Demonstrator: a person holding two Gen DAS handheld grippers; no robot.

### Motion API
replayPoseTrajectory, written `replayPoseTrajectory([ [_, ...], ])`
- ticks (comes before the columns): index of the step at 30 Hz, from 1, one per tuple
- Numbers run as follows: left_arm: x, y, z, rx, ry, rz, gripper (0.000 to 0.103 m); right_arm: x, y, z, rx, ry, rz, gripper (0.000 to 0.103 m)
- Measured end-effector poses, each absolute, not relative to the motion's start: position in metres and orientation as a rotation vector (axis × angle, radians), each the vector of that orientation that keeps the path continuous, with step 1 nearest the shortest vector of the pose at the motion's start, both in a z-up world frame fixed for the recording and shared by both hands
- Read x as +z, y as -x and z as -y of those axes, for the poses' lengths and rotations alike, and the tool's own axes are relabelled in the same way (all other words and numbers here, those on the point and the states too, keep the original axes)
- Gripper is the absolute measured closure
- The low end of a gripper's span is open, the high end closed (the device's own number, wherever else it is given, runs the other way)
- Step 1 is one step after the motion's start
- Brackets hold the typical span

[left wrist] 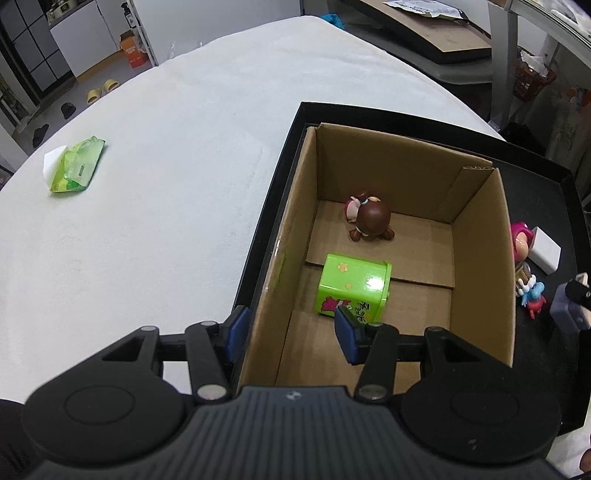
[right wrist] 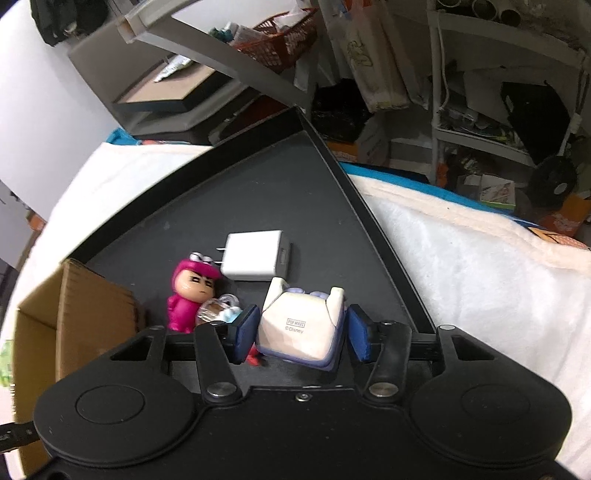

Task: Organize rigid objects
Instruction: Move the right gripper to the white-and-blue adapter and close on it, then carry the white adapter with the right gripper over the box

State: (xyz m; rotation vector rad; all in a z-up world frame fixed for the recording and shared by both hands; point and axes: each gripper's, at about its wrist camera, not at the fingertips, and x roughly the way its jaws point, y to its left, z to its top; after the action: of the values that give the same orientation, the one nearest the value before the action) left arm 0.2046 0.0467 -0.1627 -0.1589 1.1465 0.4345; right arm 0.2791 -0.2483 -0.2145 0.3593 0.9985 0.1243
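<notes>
A table is covered by a soft white fleece cloth [left wrist: 166,155], and a cluttered room of shelving, a red plastic basket [right wrist: 284,35] and cardboard is seen beyond it. On the cloth lies a shallow black rectangular tray [right wrist: 280,192], with a matt, smooth floor. In the tray's left part stands an open brown corrugated cardboard box [left wrist: 476,236]; inside it lie a glossy green rectangular tin [left wrist: 351,288] on its side and, farther in, a brown round-headed figurine [left wrist: 371,221]. Far left on the cloth rests a green crinkled plastic packet [left wrist: 77,166]. The left gripper [left wrist: 291,336] is held open astride the box's near left wall, one blue pad outside and one inside, nothing being pressed. To the right of the box, on the tray floor, a white smooth plug-in charger block [right wrist: 255,258], a magenta hooded figurine [right wrist: 192,295] and a small clear-and-blue toy [right wrist: 219,312] are grouped. The right gripper [right wrist: 303,332] is closed around a cream and lilac blocky toy figure [right wrist: 299,328] marked on its base, with both blue pads at the toy's sides; contact appears made.
</notes>
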Motion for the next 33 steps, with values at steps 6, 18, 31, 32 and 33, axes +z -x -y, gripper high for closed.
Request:
replayPoseTrajectory([
  [6,-0.158,-0.202,-0.044,0.424,0.142,-1.145,0.053,-0.202,-0.275,0.247,0.159,-0.369,-0.963,0.053],
  [18,-0.148,-0.197,-0.056,0.399,0.168,-1.117,0.053,-0.183,-0.271,0.242,0.193,-0.346,-0.908,0.053],
  [31,-0.141,-0.185,-0.078,0.334,0.294,-1.051,0.053,-0.143,-0.260,0.209,0.283,-0.308,-0.931,0.053],
  [32,-0.142,-0.184,-0.081,0.333,0.307,-1.051,0.053,-0.138,-0.259,0.204,0.293,-0.293,-0.925,0.053],
  [33,-0.144,-0.183,-0.084,0.333,0.322,-1.051,0.053,-0.134,-0.258,0.200,0.299,-0.276,-0.918,0.053],
])
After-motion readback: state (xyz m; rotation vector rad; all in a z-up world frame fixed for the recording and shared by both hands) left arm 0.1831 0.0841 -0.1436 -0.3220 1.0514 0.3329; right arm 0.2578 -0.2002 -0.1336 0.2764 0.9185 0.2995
